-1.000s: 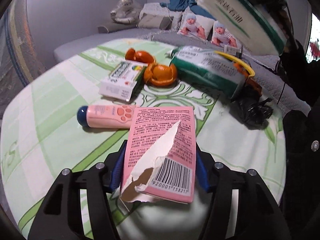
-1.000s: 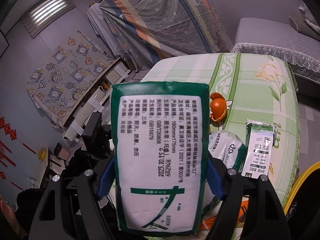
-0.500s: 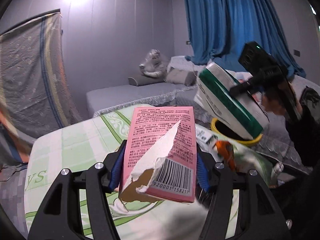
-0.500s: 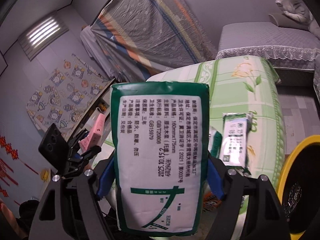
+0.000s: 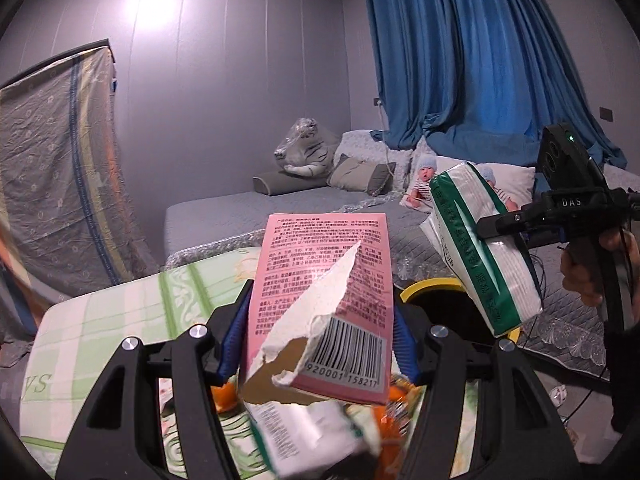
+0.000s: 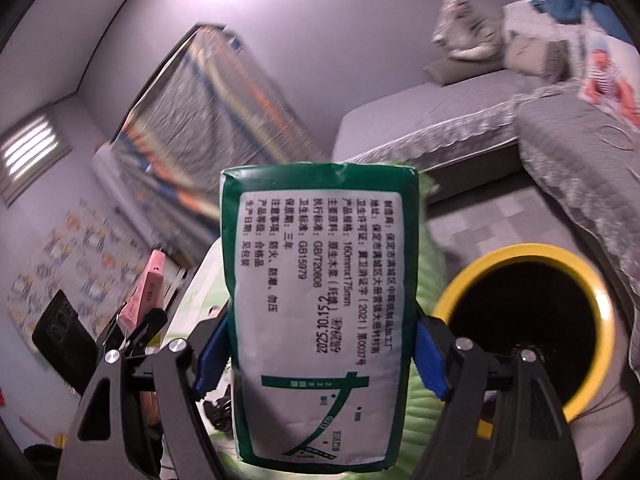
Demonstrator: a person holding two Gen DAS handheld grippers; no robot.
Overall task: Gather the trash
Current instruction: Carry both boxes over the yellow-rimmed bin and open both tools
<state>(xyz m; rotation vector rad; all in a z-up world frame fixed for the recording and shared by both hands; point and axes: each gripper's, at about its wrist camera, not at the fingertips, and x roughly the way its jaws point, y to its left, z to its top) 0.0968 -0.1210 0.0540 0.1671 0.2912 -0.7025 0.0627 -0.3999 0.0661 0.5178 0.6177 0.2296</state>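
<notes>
My left gripper (image 5: 320, 340) is shut on a torn pink carton (image 5: 324, 300) with a barcode, held up above the table. My right gripper (image 6: 320, 356) is shut on a green-and-white tissue pack (image 6: 320, 312). In the left wrist view the right gripper (image 5: 520, 224) holds that pack (image 5: 480, 248) just above a yellow-rimmed black bin (image 5: 432, 286). The bin (image 6: 524, 320) lies to the right of the pack in the right wrist view. The pink carton (image 6: 146, 292) and left gripper show at that view's left.
The table with a green-patterned cloth (image 5: 120, 320) sits below. Orange peel (image 5: 222, 396) and a blurred green-white wrapper (image 5: 312, 432) lie under my left gripper. A grey bed (image 5: 280, 208) with pillows stands behind, and blue curtains (image 5: 480, 60) hang at the back.
Both grippers have lifted and swung away from the table toward the bin. The tissue pack has moved closer over the bin's rim. Both grips are unchanged.
</notes>
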